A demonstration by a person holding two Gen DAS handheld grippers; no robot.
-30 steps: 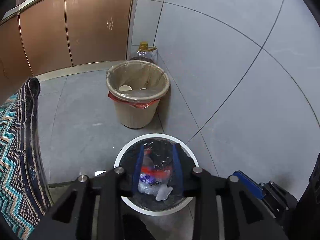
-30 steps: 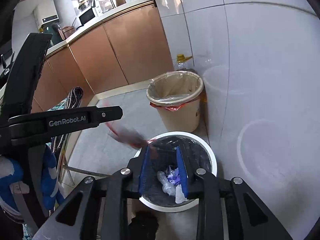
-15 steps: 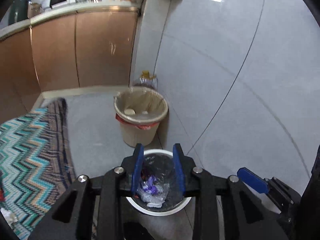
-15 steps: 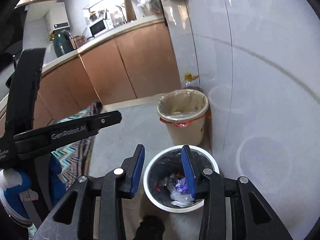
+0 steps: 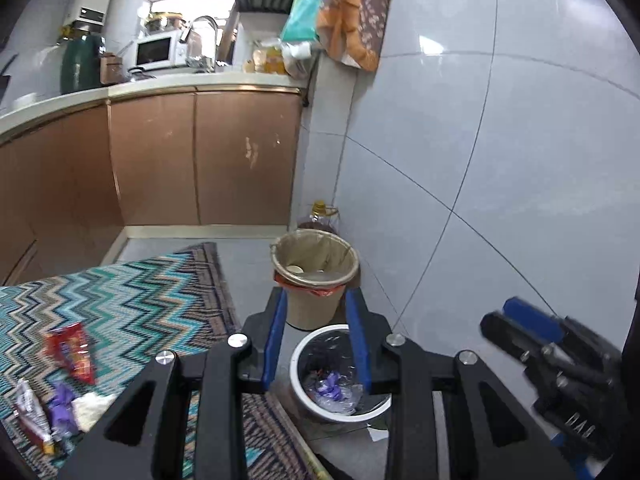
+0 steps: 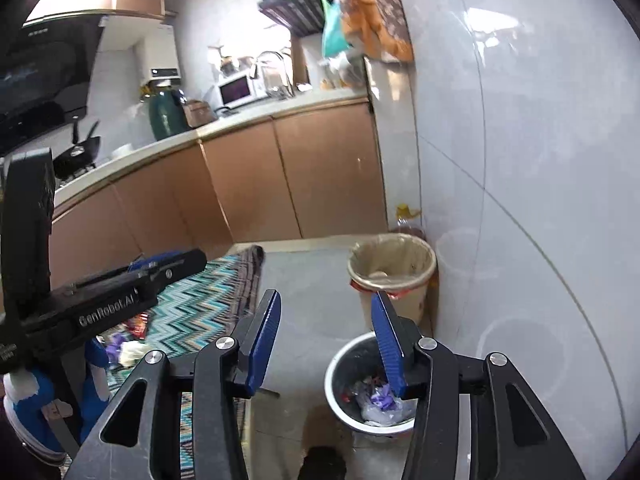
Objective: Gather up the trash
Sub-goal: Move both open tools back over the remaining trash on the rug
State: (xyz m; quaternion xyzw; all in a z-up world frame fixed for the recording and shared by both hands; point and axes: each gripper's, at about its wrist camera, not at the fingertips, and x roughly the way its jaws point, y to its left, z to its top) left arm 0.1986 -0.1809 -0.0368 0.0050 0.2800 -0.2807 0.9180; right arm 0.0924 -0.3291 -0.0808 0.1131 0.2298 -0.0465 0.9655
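Observation:
A white-rimmed bin with a black liner (image 5: pixel 298 364) stands on the floor and holds wrappers, also in the right wrist view (image 6: pixel 332 376). My left gripper (image 5: pixel 316 340) is open and empty above it. My right gripper (image 6: pixel 326 344) is open and empty, left of the bin. On the zigzag cloth (image 5: pixel 132 300) lie a red wrapper (image 5: pixel 70 352), a purple wrapper (image 5: pixel 62 404) and a white crumpled piece (image 5: pixel 90 410); the trash pile shows in the right wrist view (image 6: pixel 126 344).
A beige bin with a clear liner (image 5: pixel 314 280) stands behind the white one, an oil bottle (image 5: pixel 322 216) behind it by the wall. Brown cabinets (image 5: pixel 200 160) line the back. A tiled wall (image 5: pixel 480 160) is on the right.
Both grippers have risen and pulled back from the white bin. The right gripper's jaws have opened wider. The zigzag cloth with its trash has come into view.

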